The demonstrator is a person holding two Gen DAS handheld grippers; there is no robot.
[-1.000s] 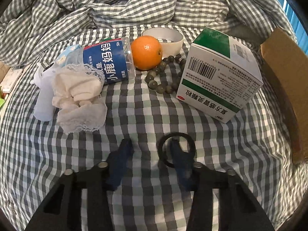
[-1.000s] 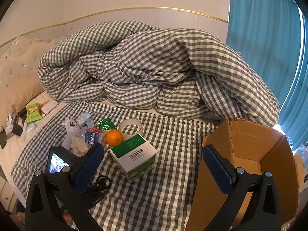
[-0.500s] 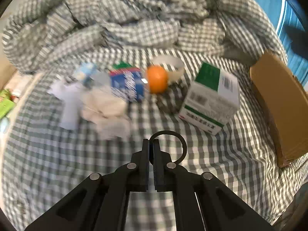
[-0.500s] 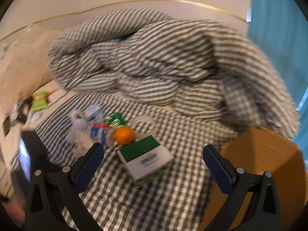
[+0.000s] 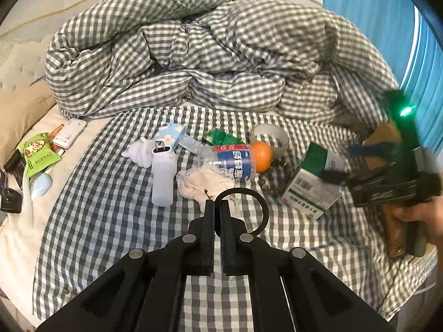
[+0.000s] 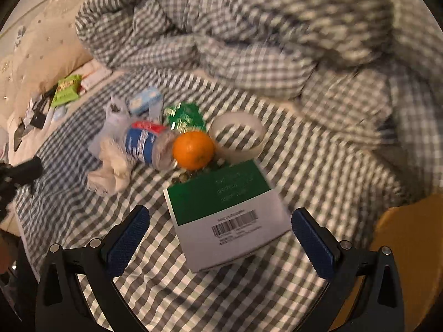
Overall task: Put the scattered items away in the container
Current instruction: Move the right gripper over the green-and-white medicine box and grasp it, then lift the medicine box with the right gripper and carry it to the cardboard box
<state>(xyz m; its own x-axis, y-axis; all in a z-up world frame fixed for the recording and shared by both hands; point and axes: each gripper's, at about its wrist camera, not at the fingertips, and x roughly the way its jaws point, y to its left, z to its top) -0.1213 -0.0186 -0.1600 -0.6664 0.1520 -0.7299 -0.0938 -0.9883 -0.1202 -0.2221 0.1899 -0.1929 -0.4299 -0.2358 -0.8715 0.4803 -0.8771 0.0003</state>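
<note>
My left gripper (image 5: 217, 207) is shut on a black hair tie (image 5: 261, 202) and holds it above the checked bed sheet. My right gripper (image 6: 220, 225) is open, its blue pads either side of the green-and-white box (image 6: 229, 215); it also shows in the left wrist view (image 5: 357, 163) at the box (image 5: 310, 185). Behind lie an orange (image 6: 193, 149), a blue-labelled bottle (image 6: 144, 144), a white cloth (image 6: 110, 168), a tape ring (image 6: 235, 135), beads (image 5: 267, 184) and a white power bank (image 5: 163, 177). The cardboard box (image 6: 409, 243) stands at the right.
A crumpled checked duvet (image 5: 216, 55) fills the back of the bed. A tissue pack (image 5: 169, 134), a green packet (image 5: 221, 138), a phone (image 5: 69, 132) and snack packets (image 5: 36, 155) lie at the left near the pillow (image 5: 19, 105).
My left gripper closed on the hair tie and lifted it off the sheet. My right gripper moved down and forward from the cardboard box to straddle the green-and-white box.
</note>
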